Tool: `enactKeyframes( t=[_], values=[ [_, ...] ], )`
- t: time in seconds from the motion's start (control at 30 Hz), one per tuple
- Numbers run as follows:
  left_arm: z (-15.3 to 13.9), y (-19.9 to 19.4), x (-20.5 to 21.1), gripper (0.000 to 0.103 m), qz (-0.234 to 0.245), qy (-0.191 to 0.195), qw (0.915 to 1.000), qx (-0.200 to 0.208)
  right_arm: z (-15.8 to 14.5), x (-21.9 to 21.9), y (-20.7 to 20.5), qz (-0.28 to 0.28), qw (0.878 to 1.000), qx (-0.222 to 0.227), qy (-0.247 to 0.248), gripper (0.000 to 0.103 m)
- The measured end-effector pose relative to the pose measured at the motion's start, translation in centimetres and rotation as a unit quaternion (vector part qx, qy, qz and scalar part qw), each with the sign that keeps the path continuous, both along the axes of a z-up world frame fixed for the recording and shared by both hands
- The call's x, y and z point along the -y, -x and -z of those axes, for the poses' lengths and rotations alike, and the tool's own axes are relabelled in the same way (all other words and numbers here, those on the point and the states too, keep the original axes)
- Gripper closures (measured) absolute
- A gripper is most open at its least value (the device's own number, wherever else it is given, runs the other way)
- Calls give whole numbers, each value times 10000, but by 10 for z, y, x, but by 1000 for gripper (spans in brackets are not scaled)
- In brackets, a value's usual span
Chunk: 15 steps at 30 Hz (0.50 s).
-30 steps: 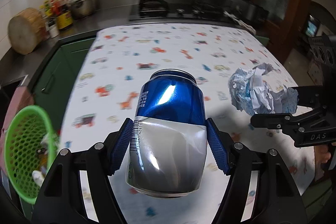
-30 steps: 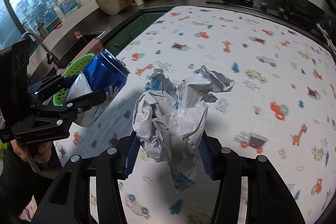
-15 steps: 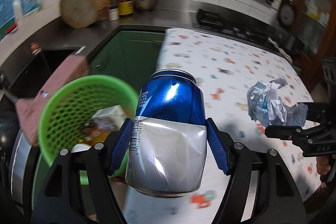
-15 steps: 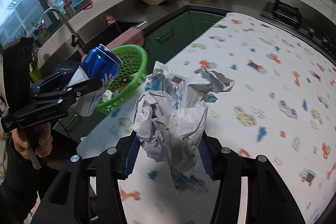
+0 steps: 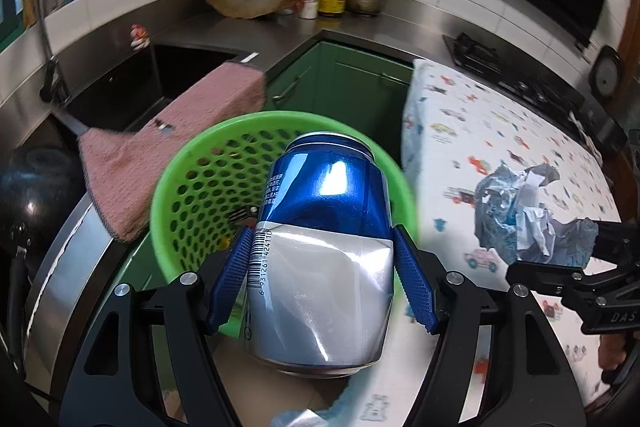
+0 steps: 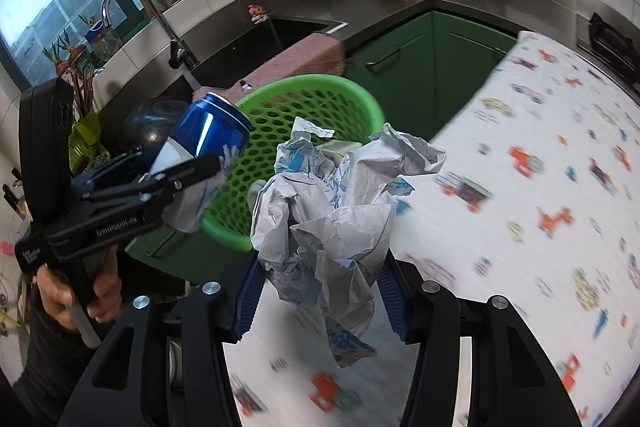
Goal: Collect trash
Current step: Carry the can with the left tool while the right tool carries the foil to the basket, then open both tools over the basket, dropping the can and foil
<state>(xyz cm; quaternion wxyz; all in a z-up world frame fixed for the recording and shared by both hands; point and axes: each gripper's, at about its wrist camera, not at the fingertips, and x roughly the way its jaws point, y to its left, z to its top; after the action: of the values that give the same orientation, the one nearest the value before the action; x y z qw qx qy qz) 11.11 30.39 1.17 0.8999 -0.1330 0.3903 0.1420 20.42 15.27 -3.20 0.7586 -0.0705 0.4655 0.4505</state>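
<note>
While I am holding both grippers near the table edge, my left gripper (image 5: 320, 263) is clamping a dented blue and silver can (image 5: 320, 251), its blue pads pressing on the can's two sides with the jaws about half apart. From the left wrist view the can is sitting in front of the green basket (image 5: 192, 163), whose rim is showing behind and around it. My right gripper (image 6: 320, 287) is pinching a crumpled wad of paper (image 6: 332, 211) between its pads, jaws nearly closed on it. In the right wrist view the paper is hanging over the edge of the table (image 6: 540, 267) with the patterned cloth, just beside the basket. A pink towel (image 5: 172, 131) is draping over the sink edge behind the basket. A hand (image 6: 76, 291) is gripping the left gripper's handle.
</note>
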Motion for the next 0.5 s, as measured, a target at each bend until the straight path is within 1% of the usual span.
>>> enactKeyframes(
  t=[0.23, 0.33, 0.4, 0.43, 0.5],
  values=[
    [15, 2, -27, 34, -260, 179, 9995, -90, 16, -45, -12, -57, 9997, -218, 64, 52],
    [19, 2, -35, 34, -336, 246, 9991, -117, 22, -54, -18, -61, 9994, -339, 21, 46],
    [21, 2, -38, 34, -372, 287, 9988, -120, 23, -59, -20, -60, 9993, -367, -32, 39],
    [22, 1, -40, 34, -381, 301, 9987, -124, 23, -61, -20, -61, 9993, -371, -62, 37],
    [24, 1, -41, 34, -405, 330, 9986, -129, 24, -63, -21, -67, 9991, -403, -119, 31]
  ],
)
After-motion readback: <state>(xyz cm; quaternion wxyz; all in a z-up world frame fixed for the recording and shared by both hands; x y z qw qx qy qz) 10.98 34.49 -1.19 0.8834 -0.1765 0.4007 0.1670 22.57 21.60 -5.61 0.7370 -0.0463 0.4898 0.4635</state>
